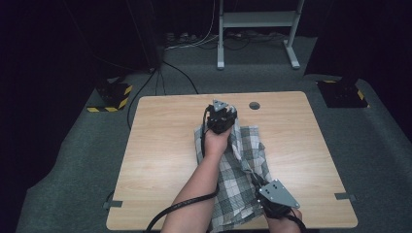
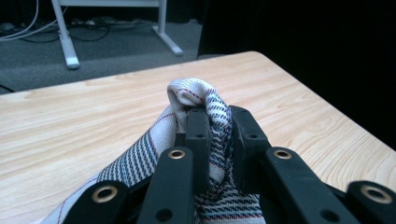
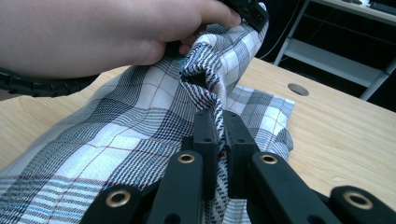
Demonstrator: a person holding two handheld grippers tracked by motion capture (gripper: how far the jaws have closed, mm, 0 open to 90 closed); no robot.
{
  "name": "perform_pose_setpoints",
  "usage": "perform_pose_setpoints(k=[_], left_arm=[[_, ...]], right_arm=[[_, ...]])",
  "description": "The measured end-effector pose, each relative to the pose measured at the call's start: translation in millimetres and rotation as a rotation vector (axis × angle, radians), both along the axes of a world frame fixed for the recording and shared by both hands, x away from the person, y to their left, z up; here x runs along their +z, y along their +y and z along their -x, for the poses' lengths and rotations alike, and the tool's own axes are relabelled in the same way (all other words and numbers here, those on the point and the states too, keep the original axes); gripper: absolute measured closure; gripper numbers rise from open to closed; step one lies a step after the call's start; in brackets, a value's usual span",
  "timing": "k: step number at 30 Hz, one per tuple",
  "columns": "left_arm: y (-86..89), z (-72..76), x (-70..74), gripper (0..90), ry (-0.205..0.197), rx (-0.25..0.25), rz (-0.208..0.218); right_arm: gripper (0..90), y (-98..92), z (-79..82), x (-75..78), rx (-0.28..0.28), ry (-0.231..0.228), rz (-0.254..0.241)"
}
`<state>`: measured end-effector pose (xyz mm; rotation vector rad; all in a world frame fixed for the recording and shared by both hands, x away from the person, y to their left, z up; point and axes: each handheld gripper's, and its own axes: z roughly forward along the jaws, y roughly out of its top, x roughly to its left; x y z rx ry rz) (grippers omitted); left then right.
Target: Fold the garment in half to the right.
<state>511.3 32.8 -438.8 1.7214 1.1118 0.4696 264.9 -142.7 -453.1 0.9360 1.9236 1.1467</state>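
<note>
A black-and-white plaid cloth (image 1: pixel 238 165) with thin red lines is stretched from the table's middle toward its front edge. My left gripper (image 1: pixel 221 116) is at the far end of the cloth, shut on a bunched fold of the cloth (image 2: pixel 205 100) that pokes up between the black jaws of my left gripper (image 2: pixel 218 128). My right gripper (image 1: pixel 272 196) is near the front edge, and in its own view my right gripper (image 3: pixel 219 128) is shut on a twisted edge of the cloth (image 3: pixel 140 121). The left hand (image 3: pixel 102 32) shows large in the right gripper view.
The wooden table (image 1: pixel 160 145) has a round cable hole (image 1: pixel 254 105) near its far edge. A white desk frame (image 1: pixel 257 29) and floor cables stand beyond it. Black-and-yellow striped bases (image 1: pixel 111 97) sit on the grey floor at both far corners.
</note>
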Motion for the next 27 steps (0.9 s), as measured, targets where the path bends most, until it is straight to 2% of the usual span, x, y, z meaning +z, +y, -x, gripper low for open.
perform_pose_setpoints(k=[8, 13, 15, 19, 24, 27], left_arm=[[-16.9, -3.5, -12.5, 79.0, 0.018, -0.013, -0.030], [-22.6, -5.0, -20.6, 78.4, 0.034, -0.005, -0.019], [-24.7, -5.8, -25.3, 78.2, 0.044, 0.005, -0.007], [-29.7, -7.6, -35.6, 77.6, 0.069, 0.009, -0.032], [-32.3, -11.5, -48.6, 75.8, 0.125, 0.014, -0.049], [-33.0, -11.0, -50.7, 72.3, 0.125, 0.012, -0.057]], right_arm=[[85.7, -7.9, -2.0, -5.8, -0.014, 0.020, -0.009], [85.7, -10.6, -0.7, -8.0, -0.016, 0.024, -0.014], [85.7, -11.1, -0.4, -8.7, -0.016, 0.027, -0.016], [85.7, -11.7, -0.2, -11.0, -0.013, 0.032, -0.012], [85.7, -12.5, -0.9, -12.9, -0.014, 0.039, -0.014], [85.7, -12.2, -0.4, -13.7, -0.012, 0.041, -0.013]])
